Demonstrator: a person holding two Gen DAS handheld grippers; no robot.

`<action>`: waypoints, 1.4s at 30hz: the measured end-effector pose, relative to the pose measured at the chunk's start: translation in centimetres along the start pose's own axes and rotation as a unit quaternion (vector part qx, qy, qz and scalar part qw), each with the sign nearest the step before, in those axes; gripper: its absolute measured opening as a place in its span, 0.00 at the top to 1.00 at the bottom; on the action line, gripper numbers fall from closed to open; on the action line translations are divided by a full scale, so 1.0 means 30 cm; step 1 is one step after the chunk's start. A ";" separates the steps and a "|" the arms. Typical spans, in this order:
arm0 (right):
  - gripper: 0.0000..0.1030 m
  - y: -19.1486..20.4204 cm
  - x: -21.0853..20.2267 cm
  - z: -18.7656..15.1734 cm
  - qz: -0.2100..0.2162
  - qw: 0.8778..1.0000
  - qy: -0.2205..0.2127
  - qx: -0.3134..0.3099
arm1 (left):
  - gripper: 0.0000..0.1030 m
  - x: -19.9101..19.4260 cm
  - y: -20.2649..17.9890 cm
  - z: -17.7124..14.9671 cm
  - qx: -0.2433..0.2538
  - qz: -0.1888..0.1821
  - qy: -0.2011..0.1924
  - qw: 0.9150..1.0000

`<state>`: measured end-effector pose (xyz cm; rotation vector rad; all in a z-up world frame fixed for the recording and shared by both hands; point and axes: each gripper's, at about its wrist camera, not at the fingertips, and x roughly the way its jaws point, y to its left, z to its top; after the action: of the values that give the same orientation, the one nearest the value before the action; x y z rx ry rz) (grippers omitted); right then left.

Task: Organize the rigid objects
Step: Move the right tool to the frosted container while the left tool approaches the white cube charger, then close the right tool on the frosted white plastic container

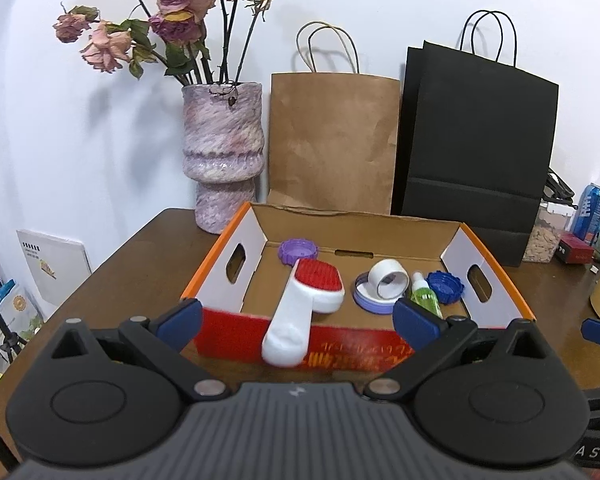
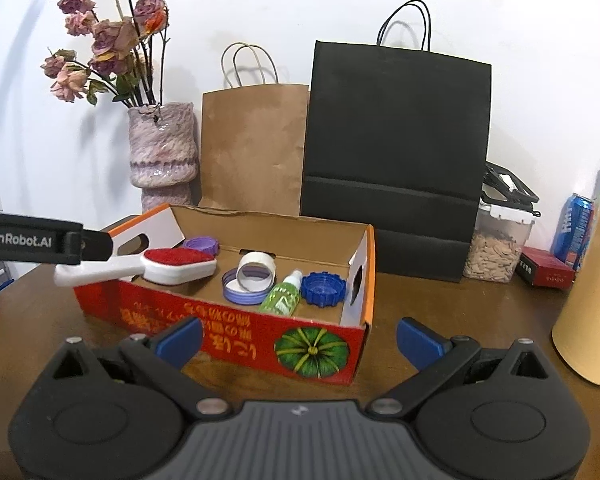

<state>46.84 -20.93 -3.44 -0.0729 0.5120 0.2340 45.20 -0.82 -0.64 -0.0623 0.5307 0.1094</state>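
The white plastic lint brush with a red pad (image 1: pixel 306 300) lies in the open red-and-orange cardboard box (image 1: pixel 340 346) on the brown wooden counter (image 1: pixel 140 264), handle over the front wall. Left tongs (image 1: pixel 298 322) and right tongs (image 2: pixel 298 342) both released, empty.

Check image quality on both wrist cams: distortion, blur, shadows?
Left wrist: fisheye bends the table edge, corners vignetted, soft shadows of the dried roses on the wall. Right wrist: same barrel distortion, cardboard box sharp, black bag shows no surface detail.
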 end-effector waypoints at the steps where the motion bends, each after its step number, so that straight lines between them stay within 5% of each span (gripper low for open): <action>1: 0.00 0.000 -0.009 -0.006 0.000 1.000 0.000 0.001 | 0.00 -0.009 0.003 -0.008 -0.001 -0.001 0.000 1.000; 25: 0.00 -0.020 -0.187 -0.213 -0.009 0.999 0.039 0.009 | 0.00 -0.172 0.036 -0.223 0.002 0.001 0.031 1.000; 42: 0.01 -0.045 -0.093 -0.245 -0.021 0.998 0.061 0.028 | 0.00 -0.128 0.039 -0.300 0.004 0.024 0.050 0.998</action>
<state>41.30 -23.74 -8.43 -0.0425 0.6373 0.1748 37.26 -0.78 -6.46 -0.0469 0.6326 0.1523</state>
